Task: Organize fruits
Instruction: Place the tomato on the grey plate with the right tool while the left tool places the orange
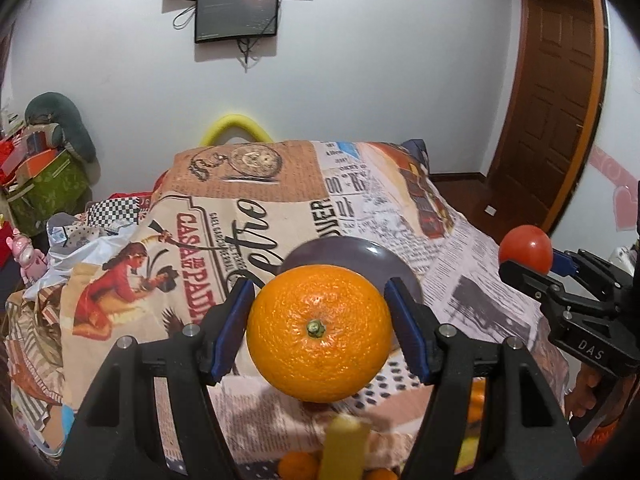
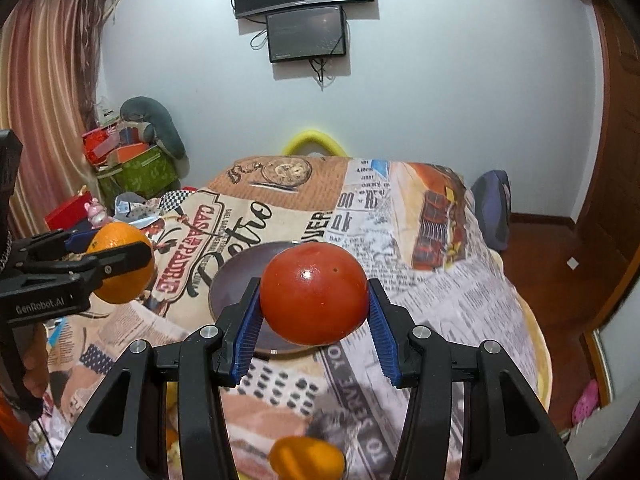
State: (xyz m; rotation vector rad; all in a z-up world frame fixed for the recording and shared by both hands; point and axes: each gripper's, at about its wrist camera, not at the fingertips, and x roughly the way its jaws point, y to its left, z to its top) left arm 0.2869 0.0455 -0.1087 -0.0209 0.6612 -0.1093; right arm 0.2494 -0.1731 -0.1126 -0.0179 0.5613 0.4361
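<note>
My left gripper (image 1: 319, 322) is shut on an orange (image 1: 319, 332), held above the table just in front of a dark plate (image 1: 344, 254). My right gripper (image 2: 314, 308) is shut on a red tomato (image 2: 314, 292), held over the near edge of the same plate (image 2: 232, 280). The right gripper with the tomato (image 1: 526, 248) shows at the right of the left wrist view. The left gripper with the orange (image 2: 120, 264) shows at the left of the right wrist view. More oranges (image 2: 306, 458) lie below, near the table's front edge.
The table is covered with a printed newspaper-style cloth (image 2: 420, 264). A yellow foam loop (image 2: 310, 140) stands behind it. Boxes and a grey plush (image 2: 140, 148) pile up at the back left. A wooden door (image 1: 556, 100) is at the right. Screens (image 2: 306, 32) hang on the wall.
</note>
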